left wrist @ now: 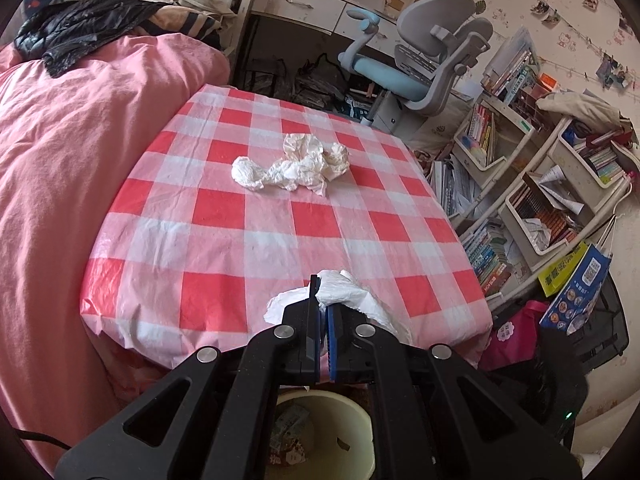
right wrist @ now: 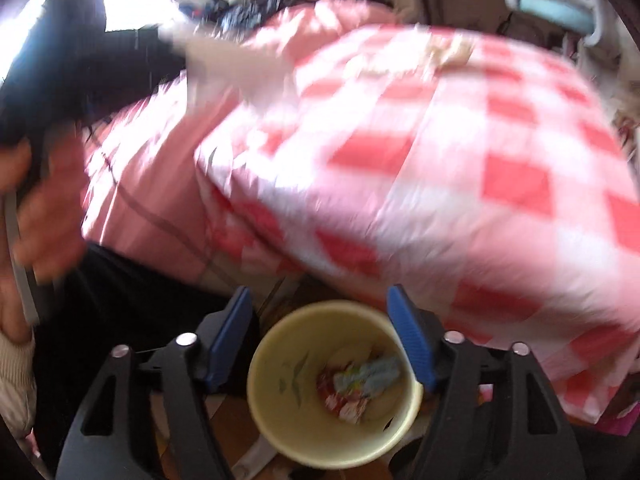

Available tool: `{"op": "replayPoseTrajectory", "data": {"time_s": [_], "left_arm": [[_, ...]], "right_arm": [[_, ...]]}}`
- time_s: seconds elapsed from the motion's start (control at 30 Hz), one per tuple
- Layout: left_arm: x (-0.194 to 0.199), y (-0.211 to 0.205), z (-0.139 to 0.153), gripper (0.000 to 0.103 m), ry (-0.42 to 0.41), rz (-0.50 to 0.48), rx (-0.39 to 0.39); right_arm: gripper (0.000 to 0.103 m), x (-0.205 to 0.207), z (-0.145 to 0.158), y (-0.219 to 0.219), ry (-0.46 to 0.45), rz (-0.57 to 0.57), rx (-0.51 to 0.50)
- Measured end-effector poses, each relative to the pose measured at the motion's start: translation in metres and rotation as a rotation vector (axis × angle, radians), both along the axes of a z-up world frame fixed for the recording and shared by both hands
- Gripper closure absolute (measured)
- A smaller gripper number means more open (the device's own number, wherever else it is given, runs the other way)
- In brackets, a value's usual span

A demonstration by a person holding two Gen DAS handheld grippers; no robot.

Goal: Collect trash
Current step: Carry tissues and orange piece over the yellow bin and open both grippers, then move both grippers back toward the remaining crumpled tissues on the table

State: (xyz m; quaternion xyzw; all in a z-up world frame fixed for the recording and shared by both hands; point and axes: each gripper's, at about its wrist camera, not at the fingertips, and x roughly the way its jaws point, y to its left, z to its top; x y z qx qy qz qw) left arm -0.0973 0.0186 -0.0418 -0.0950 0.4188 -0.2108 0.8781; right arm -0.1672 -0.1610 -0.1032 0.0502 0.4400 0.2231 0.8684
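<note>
The left gripper (left wrist: 323,300) is squeezed tight on a white tissue (left wrist: 348,292) at the near edge of the table. The yellow bin (left wrist: 352,432) sits on the floor just below it. To do this step well, the left gripper should bring the tissue right over the mouth of the bin before letting go, because soft paper can drift and land on the floor.

The right gripper (right wrist: 320,340) hangs over the bin (right wrist: 280,420) with its jaws wide apart and nothing between them. Some colourful wrappers (right wrist: 356,388) lie in the bottom of the bin. This view is blurry.

More crumpled tissues (left wrist: 296,166) wait in a little heap in the middle of the table, well apart from the left gripper. The table wears a red and white checked cloth (left wrist: 224,216). A bed with a pink blanket (left wrist: 60,160) is beside it. Behind the table stand a grey and blue chair (left wrist: 420,64) and shelves full of books (left wrist: 532,176).
</note>
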Motion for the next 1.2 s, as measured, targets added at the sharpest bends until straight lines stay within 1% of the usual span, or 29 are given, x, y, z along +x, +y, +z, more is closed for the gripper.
{"op": "replayPoseTrajectory", "data": {"time_s": [0.13, 0.2, 0.3, 0.33, 0.4, 0.43, 0.47, 0.57, 0.63, 0.7, 0.83, 0.9, 1.03, 1.13, 1.2], "left_arm": [[-0.017, -0.010, -0.013, 0.100, 0.036, -0.030, 0.039], [-0.026, -0.014, -0.021, 0.100, 0.063, -0.047, 0.058], [-0.043, -0.023, -0.037, 0.100, 0.121, -0.095, 0.103], [-0.048, -0.027, -0.042, 0.095, 0.146, -0.119, 0.120], [-0.058, -0.034, -0.052, 0.076, 0.184, -0.163, 0.154], [-0.064, -0.038, -0.055, 0.059, 0.193, -0.183, 0.177], [-0.070, -0.041, -0.056, 0.045, 0.187, -0.199, 0.203], [-0.081, -0.049, -0.052, 0.035, 0.128, -0.222, 0.262], [-0.082, -0.047, -0.047, 0.032, 0.097, -0.201, 0.268], [-0.078, -0.041, -0.038, 0.032, 0.062, -0.156, 0.245], [-0.068, -0.016, -0.020, 0.024, -0.019, -0.008, 0.173], [-0.062, -0.003, -0.017, 0.024, -0.026, 0.070, 0.145], [-0.053, 0.015, -0.016, 0.024, -0.029, 0.180, 0.128], [-0.051, 0.021, -0.016, 0.024, -0.036, 0.227, 0.126], [-0.051, 0.025, -0.015, 0.024, -0.046, 0.239, 0.127]], "right_arm": [[0.025, 0.001, 0.019, -0.020, -0.117, -0.120, 0.020], [0.024, 0.001, 0.026, -0.030, -0.153, -0.181, 0.039], [0.022, 0.002, 0.030, -0.048, -0.172, -0.250, 0.074], [0.021, 0.002, 0.030, -0.053, -0.169, -0.263, 0.084], [0.021, 0.007, 0.028, -0.056, -0.157, -0.285, 0.102], [0.021, 0.007, 0.029, -0.057, -0.153, -0.290, 0.108], [0.021, 0.009, 0.028, -0.058, -0.149, -0.295, 0.115], [0.021, 0.001, 0.029, -0.063, -0.149, -0.301, 0.119], [0.020, -0.001, 0.029, -0.064, -0.152, -0.304, 0.115], [0.020, -0.001, 0.028, -0.064, -0.153, -0.306, 0.111], [0.020, 0.000, 0.025, -0.061, -0.146, -0.304, 0.100], [0.020, 0.001, 0.024, -0.057, -0.146, -0.295, 0.090], [0.020, 0.002, 0.022, -0.050, -0.143, -0.274, 0.069], [0.020, 0.001, 0.021, -0.046, -0.149, -0.259, 0.050], [0.020, 0.000, 0.022, -0.044, -0.152, -0.253, 0.042]]}}
